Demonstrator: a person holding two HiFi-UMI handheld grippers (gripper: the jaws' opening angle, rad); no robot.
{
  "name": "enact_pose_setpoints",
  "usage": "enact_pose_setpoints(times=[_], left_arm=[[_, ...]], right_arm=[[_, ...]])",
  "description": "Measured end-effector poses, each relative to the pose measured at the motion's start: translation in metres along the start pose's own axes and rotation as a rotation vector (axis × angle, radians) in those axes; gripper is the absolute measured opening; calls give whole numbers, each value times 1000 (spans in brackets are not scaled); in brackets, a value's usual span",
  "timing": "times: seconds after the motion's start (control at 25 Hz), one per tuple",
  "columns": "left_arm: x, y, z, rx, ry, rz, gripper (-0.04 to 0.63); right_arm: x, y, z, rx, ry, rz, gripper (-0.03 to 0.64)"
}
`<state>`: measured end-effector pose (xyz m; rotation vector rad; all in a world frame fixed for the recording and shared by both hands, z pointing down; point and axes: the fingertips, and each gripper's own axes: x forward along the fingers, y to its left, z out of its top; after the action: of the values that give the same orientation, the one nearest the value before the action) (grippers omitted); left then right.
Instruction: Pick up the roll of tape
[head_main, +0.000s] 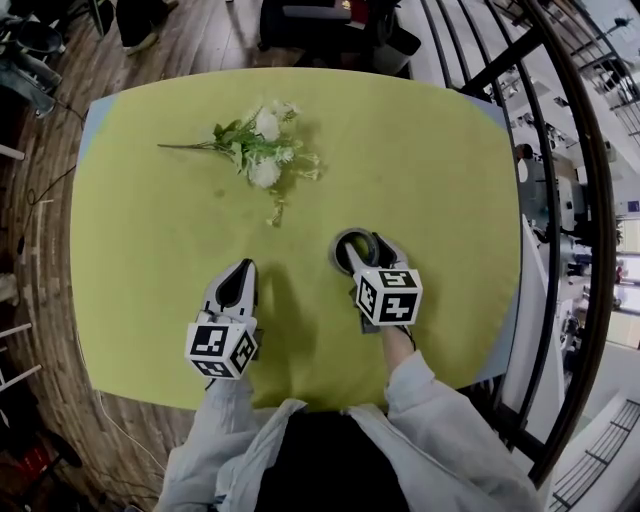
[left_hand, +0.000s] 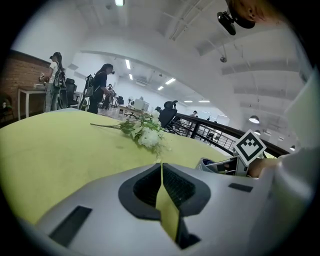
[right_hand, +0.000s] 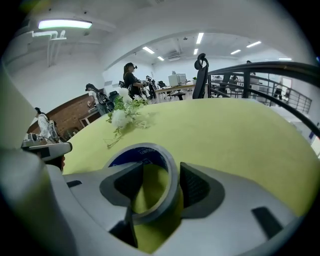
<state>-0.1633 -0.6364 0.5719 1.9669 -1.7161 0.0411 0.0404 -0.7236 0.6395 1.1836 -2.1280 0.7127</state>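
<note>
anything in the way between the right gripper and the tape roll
Nothing visible. The right gripper has its open jaws astride the wall of the tape roll, one inside the ring, one outside. The flowers lie well clear.

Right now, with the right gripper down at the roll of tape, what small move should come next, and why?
Probably close the right gripper. The wall of the roll of tape already stands between its open jaws, with a gap showing at one side, so nothing grips it yet. The roll lies flat on the table; I would lift only after the grip.
</note>
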Motion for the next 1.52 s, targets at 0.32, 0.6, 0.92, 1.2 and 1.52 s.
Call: enact_pose_setpoints(times=[0.32,0.6,0.92,1.2,1.52], left_arm=[[-5,1,0,2,-2,10,25],[-15,-4,4,15,-12,17,25],[-33,-15,5,30,-24,11,25],[-54,-30,6,50,-47,-9,25],[-92,-45,3,69,-77,-15,25]], right_arm=[[-3,-13,0,31,2,-31,120],[-17,-13,5,48,-65,-45,110],[-42,0,13,73,-145,-19,104],[-76,7,9,75,-195,-7,104],[-129,17,3,103,-278,-31,103]])
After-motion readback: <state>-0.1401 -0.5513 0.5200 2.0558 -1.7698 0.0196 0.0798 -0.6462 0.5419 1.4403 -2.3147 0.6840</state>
